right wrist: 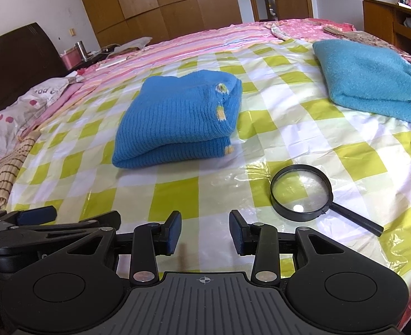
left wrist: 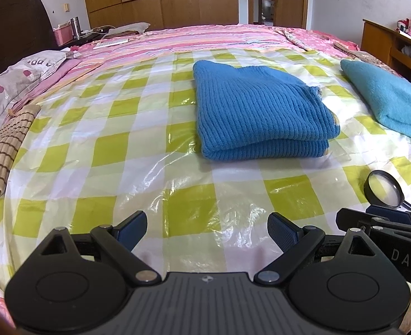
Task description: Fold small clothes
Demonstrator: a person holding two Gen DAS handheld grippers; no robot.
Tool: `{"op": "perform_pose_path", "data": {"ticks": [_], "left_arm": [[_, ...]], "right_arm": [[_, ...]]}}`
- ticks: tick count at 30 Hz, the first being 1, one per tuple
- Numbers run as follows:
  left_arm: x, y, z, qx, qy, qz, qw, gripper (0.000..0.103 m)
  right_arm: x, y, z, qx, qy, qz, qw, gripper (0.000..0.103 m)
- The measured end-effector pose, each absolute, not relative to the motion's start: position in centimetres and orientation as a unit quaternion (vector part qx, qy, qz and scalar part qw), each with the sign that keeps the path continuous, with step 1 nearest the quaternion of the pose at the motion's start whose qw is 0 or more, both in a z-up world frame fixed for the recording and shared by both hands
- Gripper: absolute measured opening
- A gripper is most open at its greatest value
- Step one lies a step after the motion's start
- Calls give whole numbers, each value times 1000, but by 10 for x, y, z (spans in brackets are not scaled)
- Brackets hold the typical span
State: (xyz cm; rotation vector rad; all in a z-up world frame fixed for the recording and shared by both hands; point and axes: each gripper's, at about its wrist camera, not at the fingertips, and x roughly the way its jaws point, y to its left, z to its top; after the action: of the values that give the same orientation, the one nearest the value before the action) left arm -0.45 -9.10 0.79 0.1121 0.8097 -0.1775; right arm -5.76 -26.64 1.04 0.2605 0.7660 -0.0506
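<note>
A blue ribbed knit garment lies folded in a neat stack on the green-and-white checked plastic sheet that covers the bed. My left gripper hovers near the front edge, well short of the garment, jaws wide open with nothing between them. My right gripper hangs beside it, jaws partly apart and empty. Part of the right gripper shows at the right edge of the left wrist view. A folded teal fleece piece lies to the right.
A black magnifying glass lies on the sheet just ahead of my right gripper. A striped beige cloth and pillows sit at the left edge. A wooden desk stands at the right, wardrobes behind the bed.
</note>
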Motion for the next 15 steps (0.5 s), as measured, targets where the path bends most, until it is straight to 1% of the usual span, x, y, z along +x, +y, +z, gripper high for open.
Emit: {"op": "perform_pose_path", "data": {"ticks": [15], "left_arm": [[-6, -94, 8, 63, 389, -88, 915, 98]], "right_arm": [[-58, -265, 9, 123, 376, -26, 918, 38]]}}
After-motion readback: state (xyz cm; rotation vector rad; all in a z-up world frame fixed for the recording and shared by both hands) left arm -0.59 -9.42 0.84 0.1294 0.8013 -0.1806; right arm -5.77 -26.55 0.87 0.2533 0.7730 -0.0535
